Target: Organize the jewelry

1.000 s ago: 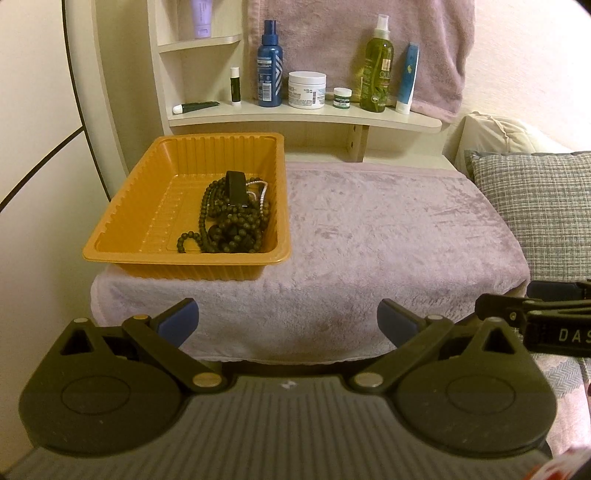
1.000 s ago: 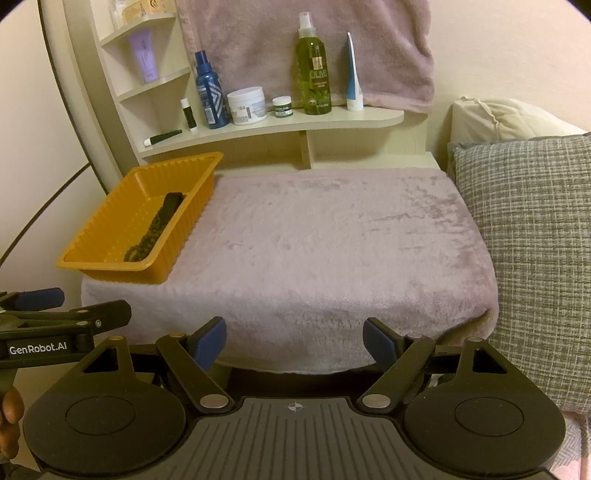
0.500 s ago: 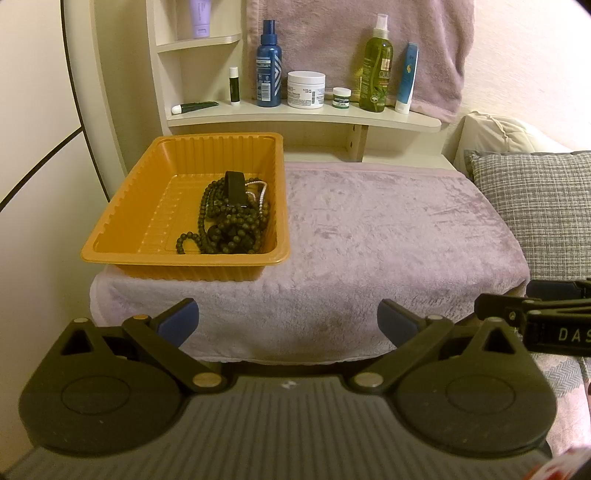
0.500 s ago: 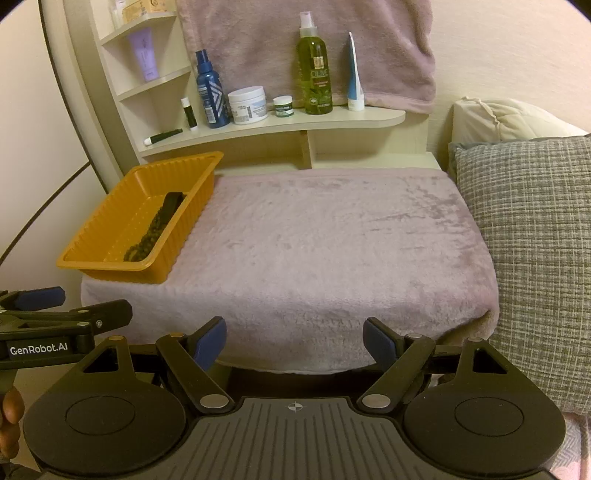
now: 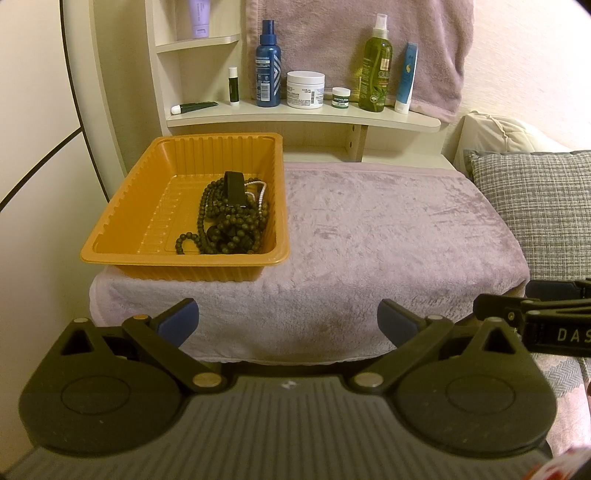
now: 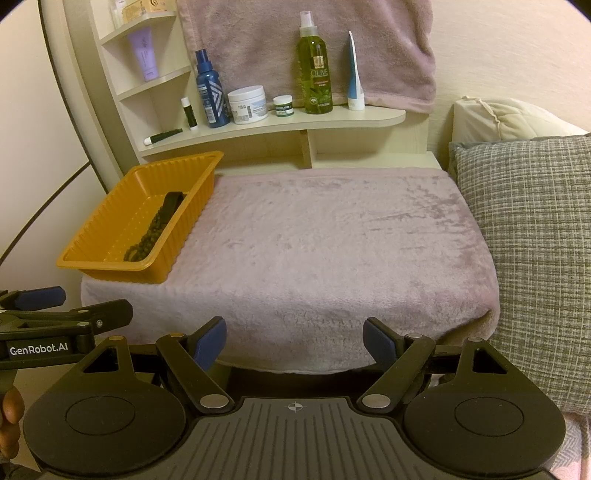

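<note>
Hiding most beads (image 6: 147,236), tray (image 6: 110,264) wall; both grippers (image 5: 288,321) (image 6: 293,339) gape wide, empty.

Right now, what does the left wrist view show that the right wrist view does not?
Only the left view shows the pale bead strand beside the dark bead necklaces, with the whole pile visible. Only the right view shows the top shelf boxes and a hand. Both show the orange tray on the mauve blanket, the shelf bottles, and open, empty left tongs and right tongs.
</note>
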A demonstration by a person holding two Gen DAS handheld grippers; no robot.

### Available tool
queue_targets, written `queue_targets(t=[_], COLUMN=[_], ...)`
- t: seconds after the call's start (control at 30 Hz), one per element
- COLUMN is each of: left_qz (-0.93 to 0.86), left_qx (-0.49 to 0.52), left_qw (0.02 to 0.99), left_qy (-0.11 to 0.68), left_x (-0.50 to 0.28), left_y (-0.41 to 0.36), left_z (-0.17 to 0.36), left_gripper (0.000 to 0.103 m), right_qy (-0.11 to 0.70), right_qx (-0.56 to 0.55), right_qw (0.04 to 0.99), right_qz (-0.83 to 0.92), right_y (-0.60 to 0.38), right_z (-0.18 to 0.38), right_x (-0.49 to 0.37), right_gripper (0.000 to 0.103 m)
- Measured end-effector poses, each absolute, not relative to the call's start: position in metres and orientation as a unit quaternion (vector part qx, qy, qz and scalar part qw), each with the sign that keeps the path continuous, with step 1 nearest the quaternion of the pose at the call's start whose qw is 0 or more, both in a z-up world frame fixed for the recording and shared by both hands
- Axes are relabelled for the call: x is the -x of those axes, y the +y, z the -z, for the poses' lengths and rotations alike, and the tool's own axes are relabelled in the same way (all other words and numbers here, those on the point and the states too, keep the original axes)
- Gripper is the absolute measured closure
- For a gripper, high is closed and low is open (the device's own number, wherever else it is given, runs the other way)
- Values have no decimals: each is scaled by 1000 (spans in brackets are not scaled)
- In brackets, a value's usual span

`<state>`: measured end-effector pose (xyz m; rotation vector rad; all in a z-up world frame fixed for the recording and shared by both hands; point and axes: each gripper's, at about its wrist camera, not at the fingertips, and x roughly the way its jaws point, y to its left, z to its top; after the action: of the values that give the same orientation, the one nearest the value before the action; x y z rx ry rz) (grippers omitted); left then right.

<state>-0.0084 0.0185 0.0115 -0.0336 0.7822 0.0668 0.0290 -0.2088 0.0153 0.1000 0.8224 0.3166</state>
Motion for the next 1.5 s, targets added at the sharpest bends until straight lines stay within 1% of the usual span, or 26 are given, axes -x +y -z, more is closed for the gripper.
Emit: queue_targets(t=[1.5], left_qz=[-32], left_qx=[17], left_qw=[924], left_qy=[382], left_x=[8], left_y=[19], left_z=[-11], left_gripper=[1], right_qy=[400], right_qx=[-48], right_qw=[901], right_qz=[-159], right_y=[-209], right_z=[-12], right_x=[-28], right_gripper=[22])
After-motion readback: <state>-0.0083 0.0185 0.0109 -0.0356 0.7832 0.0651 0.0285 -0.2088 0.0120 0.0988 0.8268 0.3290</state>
